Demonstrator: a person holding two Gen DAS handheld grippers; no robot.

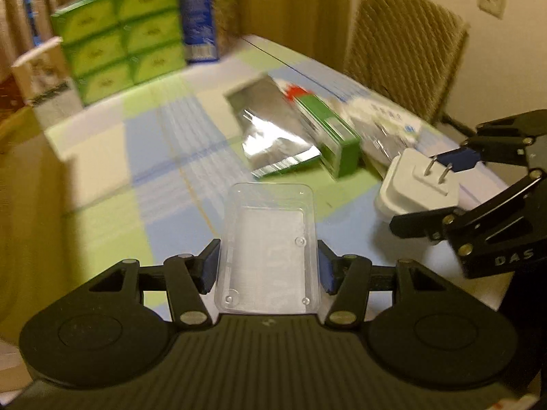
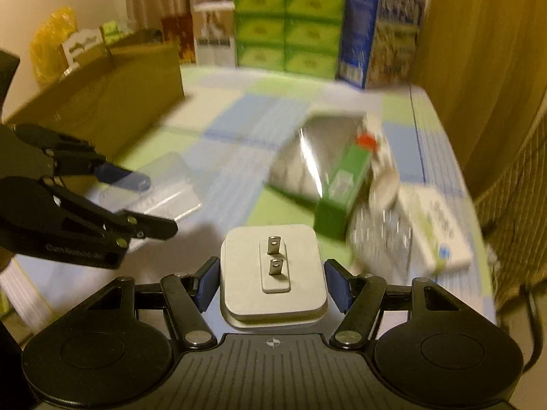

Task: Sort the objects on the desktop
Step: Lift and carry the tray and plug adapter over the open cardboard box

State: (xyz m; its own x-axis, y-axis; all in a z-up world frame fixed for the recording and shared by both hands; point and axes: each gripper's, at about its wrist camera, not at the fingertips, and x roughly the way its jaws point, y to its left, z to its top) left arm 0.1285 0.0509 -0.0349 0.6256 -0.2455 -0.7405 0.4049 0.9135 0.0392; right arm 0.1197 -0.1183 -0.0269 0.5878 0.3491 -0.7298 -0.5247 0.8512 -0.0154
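Note:
My left gripper (image 1: pixel 268 266) is shut on a clear plastic tray (image 1: pixel 270 239), held above the checked tablecloth; the same tray (image 2: pixel 164 188) shows at the left of the right wrist view, between the left gripper's fingers (image 2: pixel 119 174). My right gripper (image 2: pixel 271 282) is shut on a white plug adapter (image 2: pixel 273 273) with two metal prongs facing up. That adapter (image 1: pixel 415 188) also appears at the right of the left wrist view, clamped by the right gripper (image 1: pixel 441 188). Both views are blurred.
A silver foil pouch (image 1: pixel 273 133), a green box (image 1: pixel 331 136) and a white packet (image 2: pixel 437 235) lie mid-table. Stacked green boxes (image 2: pixel 289 24), a blue box (image 2: pixel 379 34) and a cardboard box (image 2: pixel 102 95) stand at the back. A wicker chair (image 1: pixel 403 44) is beside the table.

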